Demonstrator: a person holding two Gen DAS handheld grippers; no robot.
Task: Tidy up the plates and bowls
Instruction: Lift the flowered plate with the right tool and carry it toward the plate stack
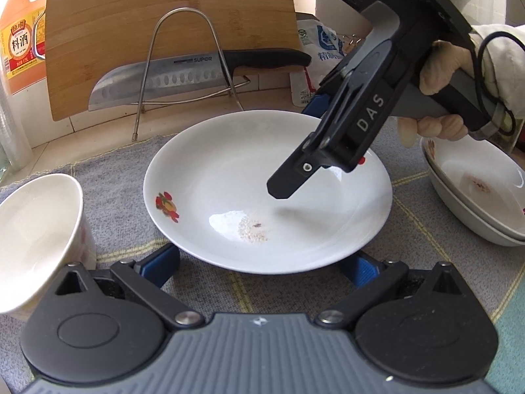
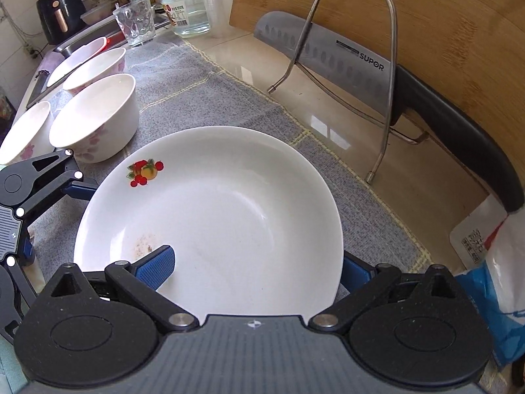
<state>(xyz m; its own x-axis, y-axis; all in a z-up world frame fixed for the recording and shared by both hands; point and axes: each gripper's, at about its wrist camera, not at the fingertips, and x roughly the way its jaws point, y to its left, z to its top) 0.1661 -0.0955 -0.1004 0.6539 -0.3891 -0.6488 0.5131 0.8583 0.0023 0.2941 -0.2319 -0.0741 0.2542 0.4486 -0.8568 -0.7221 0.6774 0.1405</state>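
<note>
Currently resting on a grey cloth mat (image 2: 203, 75) that covers the worktop (image 2: 344, 124): a white plate with a fruit print (image 2: 229, 216), some crumbs near its rim. Left gripper (image 1: 262, 264) with jaws spread wide, one blue pad at each side of the plate's near edge, contact not clear. Right gripper (image 2: 259, 267) also with jaws spread, left blue pad (image 2: 156, 266) over the inside of the plate, the other outside the rim; held from the far right side by a gloved hand (image 1: 439, 69). Just left of the plate, a white bowl with pink flowers (image 2: 98, 115), with more bowls (image 2: 95, 65) behind it. To the right, stacked dishes (image 1: 475, 197). Behind the plate, a wire rack (image 1: 187, 65) carrying a Supor knife (image 1: 170, 78) and a bamboo cutting board (image 1: 164, 10).
</note>
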